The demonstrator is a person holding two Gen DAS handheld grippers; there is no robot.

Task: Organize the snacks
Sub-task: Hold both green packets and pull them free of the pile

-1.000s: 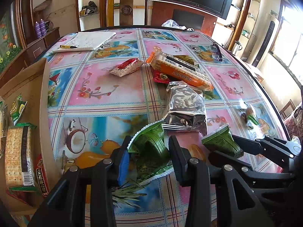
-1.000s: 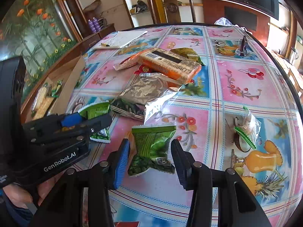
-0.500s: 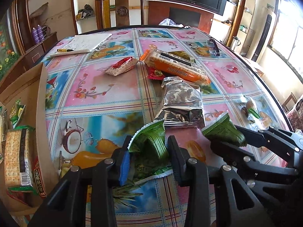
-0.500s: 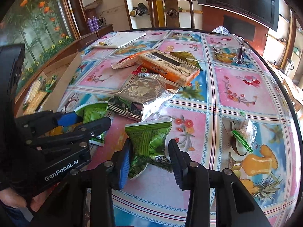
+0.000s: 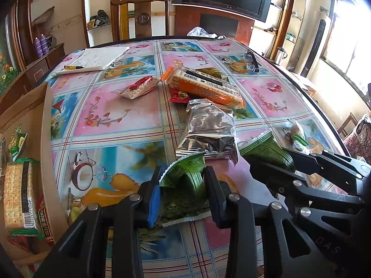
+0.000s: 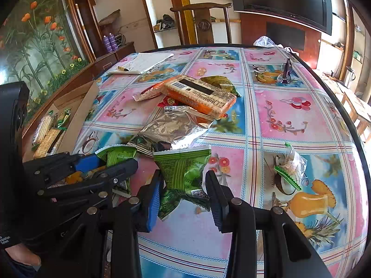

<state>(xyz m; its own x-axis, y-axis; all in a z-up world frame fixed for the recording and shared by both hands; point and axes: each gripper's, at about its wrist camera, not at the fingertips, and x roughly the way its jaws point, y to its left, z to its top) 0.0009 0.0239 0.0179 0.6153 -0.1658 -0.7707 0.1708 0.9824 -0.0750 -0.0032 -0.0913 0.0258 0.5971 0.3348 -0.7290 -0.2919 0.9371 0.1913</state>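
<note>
1. L wrist view: left gripper (image 5: 182, 193) clenched on a green snack pack (image 5: 185, 185); both pads press its sides, pack crumpled, top edge sticking up past the tips. Jaws have just been closing w/ the pack between them.
2. Same view, ahead of the tips: silver foil bag (image 5: 209, 129) lying flat, touching the green pack's top edge. Further ahead an orange cracker pack (image 5: 204, 88), w/ a small red packet (image 5: 179, 97) tucked under it and a red-white packet (image 5: 139, 90) to its left.
3. Left of the tongs: cardboard box (image 5: 44, 139) w/ cracker packs inside.
4. Right of the tongs: right gripper (image 5: 273, 159) holding a second green pack (image 5: 266, 148).
5. R wrist view: right gripper (image 6: 183, 193) clamped on the second green pack (image 6: 185, 169), pinched at its lower half, top fanned out. Jaws just been closing on it.
6. Left of it: left gripper (image 6: 111, 162) w/ its green pack (image 6: 118, 155). Right of the tips: clear bag (image 6: 289, 166) w/ green seal on the table (image 6: 289, 115), apart.
</note>
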